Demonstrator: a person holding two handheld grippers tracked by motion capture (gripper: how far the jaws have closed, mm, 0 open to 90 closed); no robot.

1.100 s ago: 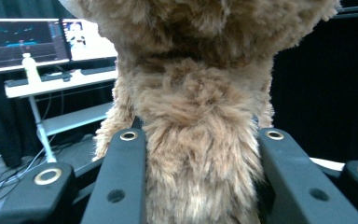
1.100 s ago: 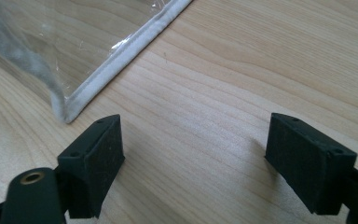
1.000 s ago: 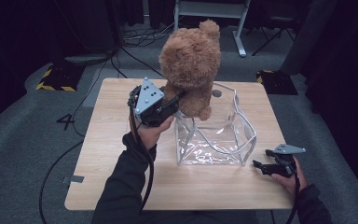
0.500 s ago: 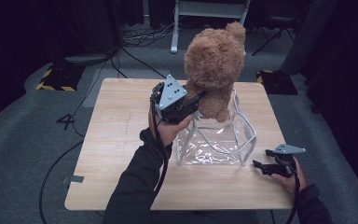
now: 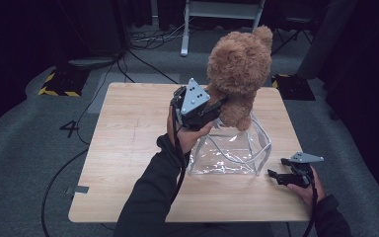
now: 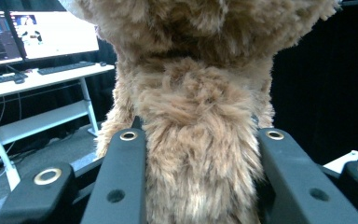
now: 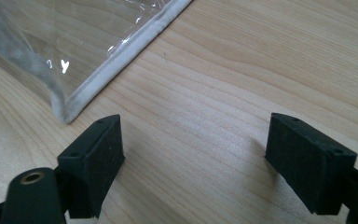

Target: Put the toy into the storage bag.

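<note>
The teddy bear hung upright, clenched in my left tool directly above the clear bag's open mouth on the worktop. My right tool rested released beside the bag.

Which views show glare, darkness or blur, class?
High view: table lit, surroundings dark, glints on the clear bag. Left gripper view: teddy bear fur soft and close, monitors glaring bright. Right gripper view: bag's far part blurred, with small highlights.

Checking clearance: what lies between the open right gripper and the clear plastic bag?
Bare wooden table between right gripper and clear plastic bag, in the right gripper view.
</note>
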